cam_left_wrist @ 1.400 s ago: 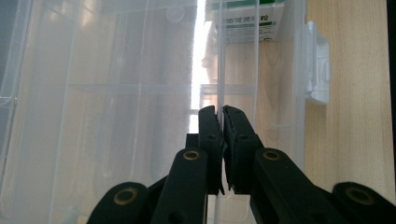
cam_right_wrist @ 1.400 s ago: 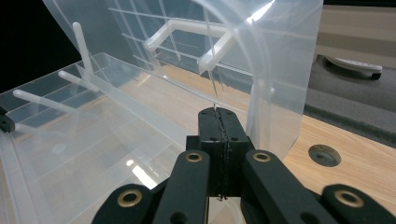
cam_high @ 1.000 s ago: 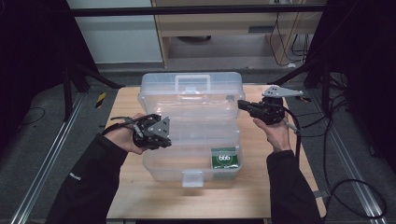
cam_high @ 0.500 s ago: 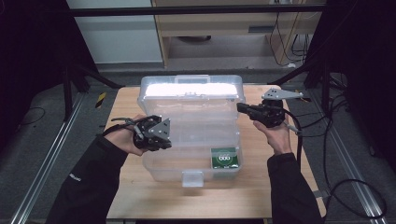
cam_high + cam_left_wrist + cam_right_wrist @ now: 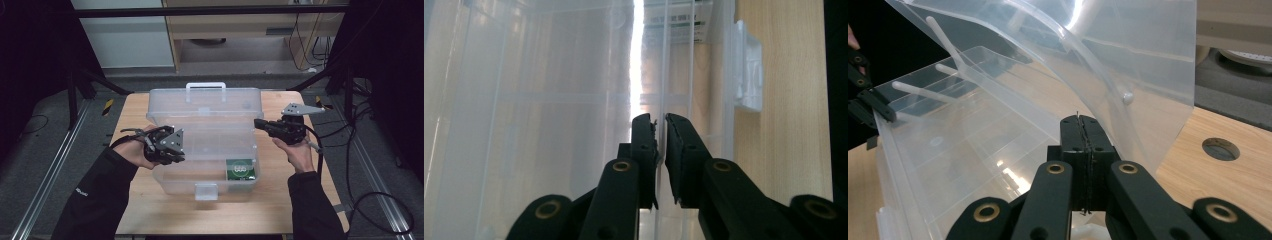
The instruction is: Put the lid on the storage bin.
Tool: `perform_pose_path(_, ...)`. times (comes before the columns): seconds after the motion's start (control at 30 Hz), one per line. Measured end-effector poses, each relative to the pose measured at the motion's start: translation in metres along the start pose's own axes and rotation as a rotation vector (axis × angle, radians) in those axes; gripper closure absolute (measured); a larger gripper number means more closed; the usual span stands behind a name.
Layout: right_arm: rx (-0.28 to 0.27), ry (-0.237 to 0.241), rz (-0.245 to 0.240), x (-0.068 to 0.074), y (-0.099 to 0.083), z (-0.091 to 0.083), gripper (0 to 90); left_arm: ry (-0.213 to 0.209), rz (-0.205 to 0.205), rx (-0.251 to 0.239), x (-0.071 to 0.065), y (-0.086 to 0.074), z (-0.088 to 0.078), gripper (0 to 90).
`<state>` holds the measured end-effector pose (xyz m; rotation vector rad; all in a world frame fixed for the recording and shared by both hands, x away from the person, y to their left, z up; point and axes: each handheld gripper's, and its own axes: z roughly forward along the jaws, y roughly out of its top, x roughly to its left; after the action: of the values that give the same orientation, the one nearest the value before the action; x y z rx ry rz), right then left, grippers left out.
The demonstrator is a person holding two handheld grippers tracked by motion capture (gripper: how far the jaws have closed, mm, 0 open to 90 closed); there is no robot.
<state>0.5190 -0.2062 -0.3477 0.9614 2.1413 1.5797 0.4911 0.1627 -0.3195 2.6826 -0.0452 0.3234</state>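
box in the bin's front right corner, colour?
Green with white print, small box inside the clear bin; best in the high view.

Pale wooden table (image 5: pixel 280 210) with a round hole (image 5: pixel 1220 148), grey floor (image 5: pixel 225 60) and black cables (image 5: pixel 372 200) around.

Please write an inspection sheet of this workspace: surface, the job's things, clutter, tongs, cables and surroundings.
Surface: wooden table, a round hole near its right side.
Job's things: clear plastic box, lid raised; green packet inside, front right.
Clutter: nothing seen.
Tongs: left tongs at the box's left wall, jaws slightly apart and just opening, thin wall edge between them; right tongs shut at the lid's edge.
Cables: black cable trailing from the right tongs to the floor.
Surroundings: dark floor, wooden cabinet behind.
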Motion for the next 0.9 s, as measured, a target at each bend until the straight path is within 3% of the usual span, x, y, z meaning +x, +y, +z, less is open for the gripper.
perform_pose_path(0.2, 0.004, 0.002, -0.006, 0.002, -0.001, -0.001, 90.0, -0.011, -0.021, -0.051, -0.001, 0.001, 0.004, 72.8)
perform_pose_path(0.3, -0.002, 0.003, -0.011, 0.003, -0.001, -0.002, 90.0, -0.013, -0.052, -0.090, -0.002, 0.000, 0.005, 65.1)
perform_pose_path(0.53, 0.002, 0.004, -0.021, 0.006, -0.001, -0.003, 90.0, -0.024, -0.134, -0.157, -0.006, -0.002, 0.011, 57.0)
perform_pose_path(0.9, 0.016, -0.001, -0.032, 0.009, -0.002, -0.005, 90.0, 0.018, -0.208, -0.278, -0.016, 0.003, 0.017, 50.9)
